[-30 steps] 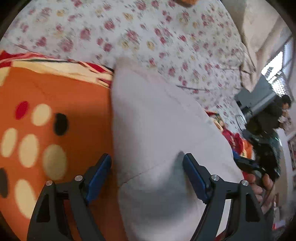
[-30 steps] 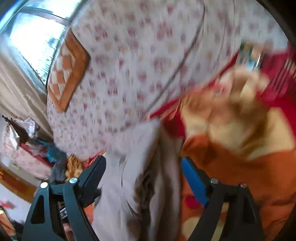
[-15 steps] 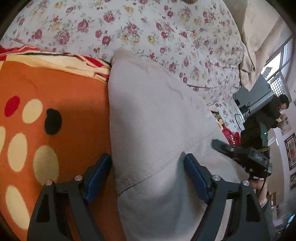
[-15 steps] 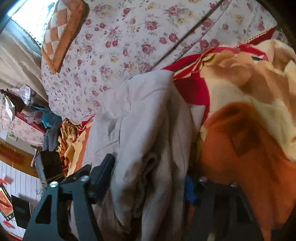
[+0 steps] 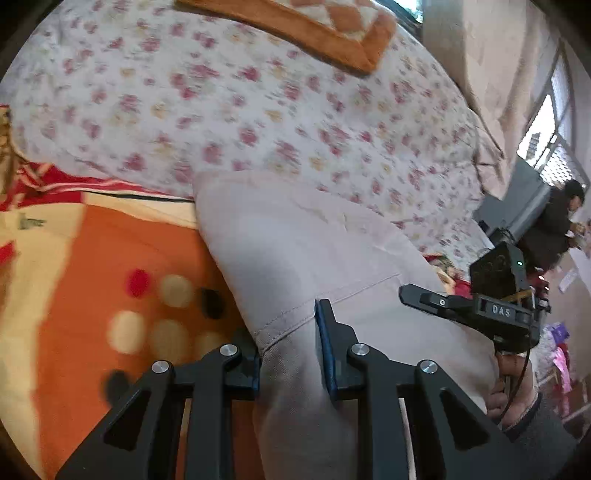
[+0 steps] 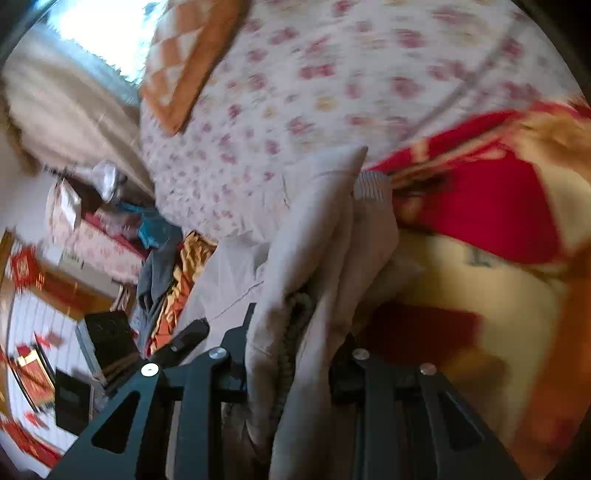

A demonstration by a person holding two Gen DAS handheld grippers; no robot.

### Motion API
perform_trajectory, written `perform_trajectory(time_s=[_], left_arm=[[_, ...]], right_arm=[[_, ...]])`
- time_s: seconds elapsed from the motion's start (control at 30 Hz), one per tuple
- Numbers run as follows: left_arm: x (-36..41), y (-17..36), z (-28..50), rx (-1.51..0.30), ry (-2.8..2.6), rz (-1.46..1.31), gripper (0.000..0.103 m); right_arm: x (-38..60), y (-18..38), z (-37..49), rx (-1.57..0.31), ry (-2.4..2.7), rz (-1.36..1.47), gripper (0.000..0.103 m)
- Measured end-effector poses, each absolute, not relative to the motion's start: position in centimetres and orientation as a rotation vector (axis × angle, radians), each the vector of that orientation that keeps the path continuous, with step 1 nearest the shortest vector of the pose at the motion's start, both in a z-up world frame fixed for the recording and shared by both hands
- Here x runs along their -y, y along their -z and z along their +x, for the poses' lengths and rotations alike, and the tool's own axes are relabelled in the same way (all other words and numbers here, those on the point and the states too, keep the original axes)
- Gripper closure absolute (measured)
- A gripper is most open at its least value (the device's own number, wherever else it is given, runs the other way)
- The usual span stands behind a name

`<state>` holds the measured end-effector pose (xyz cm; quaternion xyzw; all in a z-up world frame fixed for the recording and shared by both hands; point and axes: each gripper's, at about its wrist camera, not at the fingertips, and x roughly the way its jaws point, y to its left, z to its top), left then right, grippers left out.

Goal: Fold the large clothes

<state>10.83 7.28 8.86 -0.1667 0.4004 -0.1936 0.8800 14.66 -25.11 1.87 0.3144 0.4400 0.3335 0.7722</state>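
Note:
A large beige garment (image 5: 295,240) lies on the bed, its stitched hem running across just ahead of my left gripper (image 5: 288,332). That gripper's jaws are closing, and the blue pads pinch a fold of the hem between them. In the right wrist view the same beige garment (image 6: 317,229) is bunched into thick folds, with a ribbed cuff showing. My right gripper (image 6: 288,354) is also closing, and the bunch fills the gap between its jaws. The right gripper's black body (image 5: 495,310) and the hand (image 5: 513,391) holding it show at the garment's far right.
The garment rests on an orange spotted blanket (image 5: 110,295) and a floral sheet (image 5: 258,110). An orange checked cushion (image 5: 314,22) lies at the back. A person (image 5: 554,221) sits far right by a window. Piled clothes (image 6: 159,258) and furniture stand left of the bed.
Both pairs of jaws have narrowed from wide apart onto the beige fabric. The left gripper has risen and pulled back with the hem; the right has swung across with the bunch.

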Motion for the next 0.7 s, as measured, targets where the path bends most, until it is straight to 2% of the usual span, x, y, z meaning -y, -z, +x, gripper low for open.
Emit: perform_trajectory(time_s=[0.03, 0.13, 0.17, 0.33, 0.4, 0.53, 0.6, 0.63, 0.67, 0.7], left_arm=[[-8.2, -8.3, 11.4, -0.851, 0.373, -0.353, 0.079], [-9.0, -4.5, 13.2, -0.987, 0.335, -0.400, 0.066], [-9.2, -3.8, 13.3, -1.000, 0.340, -0.436, 0.062], [-9.8, -4.5, 12.4, -0.973, 0.346, -0.472, 0.061], [-10.1, -5.8, 11.4, -0.942, 0.313, -0.420, 0.061], [-10.4, -10.2, 7.4, -0.736, 0.321, -0.394, 0.061], [-9.4, -11.7, 5.5, -0.687, 0.339, -0.366, 0.061], [-8.8, -12.1, 4.5, -0.670, 0.346, -0.341, 0.064], [-8.2, -12.0, 3.7, -0.670, 0.357, -0.329, 0.067], [-7.4, -11.3, 3.4, -0.702, 0.360, -0.312, 0.070]], right_arm=[[24.1, -1.8, 14.8, -0.942, -0.722, 0.656, 0.071], [22.5, -0.3, 14.9, -0.959, -0.621, 0.617, 0.056], [22.7, 0.5, 14.8, -0.975, -0.606, 0.655, 0.055], [24.9, -1.3, 12.9, -0.928, -0.567, 0.671, 0.054], [25.1, -3.9, 11.6, -0.861, -0.509, 0.560, 0.054], [22.1, -9.0, 8.9, -0.777, -0.448, 0.279, 0.055], [20.0, -10.8, 6.7, -0.698, -0.460, 0.166, 0.070], [18.9, -10.9, 5.8, -0.700, -0.449, 0.119, 0.082], [18.4, -10.6, 5.5, -0.727, -0.454, 0.108, 0.087], [17.9, -9.7, 5.4, -0.770, -0.464, 0.113, 0.088]])
